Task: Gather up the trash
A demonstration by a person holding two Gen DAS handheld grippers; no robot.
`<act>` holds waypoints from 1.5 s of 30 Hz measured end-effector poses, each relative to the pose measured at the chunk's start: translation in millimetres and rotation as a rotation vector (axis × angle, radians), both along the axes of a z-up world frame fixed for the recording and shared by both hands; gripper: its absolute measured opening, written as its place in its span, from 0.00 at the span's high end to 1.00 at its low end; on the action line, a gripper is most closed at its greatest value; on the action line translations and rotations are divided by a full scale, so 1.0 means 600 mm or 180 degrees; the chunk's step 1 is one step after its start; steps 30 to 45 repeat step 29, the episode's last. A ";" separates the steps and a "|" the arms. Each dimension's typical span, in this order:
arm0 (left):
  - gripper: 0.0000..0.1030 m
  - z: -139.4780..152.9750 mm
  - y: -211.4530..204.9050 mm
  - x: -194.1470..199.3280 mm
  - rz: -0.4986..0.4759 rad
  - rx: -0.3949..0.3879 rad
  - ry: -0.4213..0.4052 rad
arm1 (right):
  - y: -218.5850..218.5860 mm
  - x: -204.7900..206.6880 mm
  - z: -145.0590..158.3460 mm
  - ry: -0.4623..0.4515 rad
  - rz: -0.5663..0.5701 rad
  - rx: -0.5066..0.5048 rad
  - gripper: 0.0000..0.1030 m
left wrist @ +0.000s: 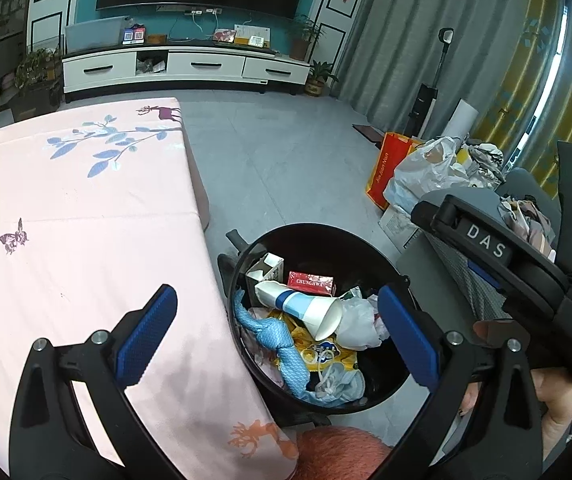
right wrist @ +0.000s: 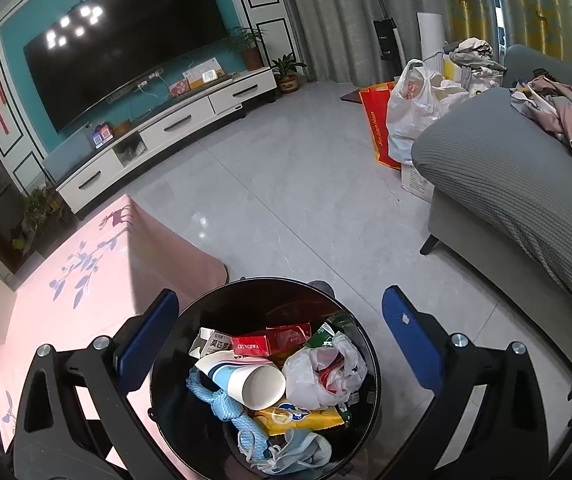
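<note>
A round black trash bin (left wrist: 390, 256) (right wrist: 165, 360) stands on the floor beside the pink-clothed table (left wrist: 85, 208). It holds a paper cup (left wrist: 306, 306) (right wrist: 245, 384), a red cigarette pack (left wrist: 310, 282) (right wrist: 269, 340), a crumpled white plastic bag (right wrist: 322, 376), a blue cloth (left wrist: 281, 344), a yellow wrapper (right wrist: 302, 416) and a face mask (right wrist: 298, 452). My left gripper (left wrist: 277, 332) hovers open over the bin and the table edge, holding nothing. My right gripper (right wrist: 281, 348) hangs open above the bin, also empty. The right gripper's body and the hand holding it (left wrist: 526, 280) show in the left wrist view.
A grey sofa (right wrist: 526, 200) with clothes on it stands to the right. White plastic bags (right wrist: 418, 96) and an orange bag (right wrist: 378, 128) sit on the floor by the curtains. A TV cabinet (left wrist: 189, 66) lines the far wall. Grey tiled floor (right wrist: 286, 200) lies between.
</note>
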State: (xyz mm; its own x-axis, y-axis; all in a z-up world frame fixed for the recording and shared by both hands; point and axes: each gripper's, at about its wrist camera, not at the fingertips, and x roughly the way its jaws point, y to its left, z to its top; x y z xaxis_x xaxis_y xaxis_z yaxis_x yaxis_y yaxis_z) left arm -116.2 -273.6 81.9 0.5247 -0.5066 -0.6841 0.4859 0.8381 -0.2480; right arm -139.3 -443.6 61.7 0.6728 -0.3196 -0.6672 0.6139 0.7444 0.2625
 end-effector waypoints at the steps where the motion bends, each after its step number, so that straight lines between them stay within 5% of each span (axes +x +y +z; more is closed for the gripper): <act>1: 0.03 0.000 0.000 -0.001 0.0005 0.0010 -0.0008 | 0.000 0.000 -0.002 0.0014 0.0003 -0.0005 0.03; 45: 0.03 -0.006 -0.003 -0.006 -0.0007 0.0038 0.0010 | 0.005 0.005 -0.007 0.0136 0.0012 -0.0103 0.03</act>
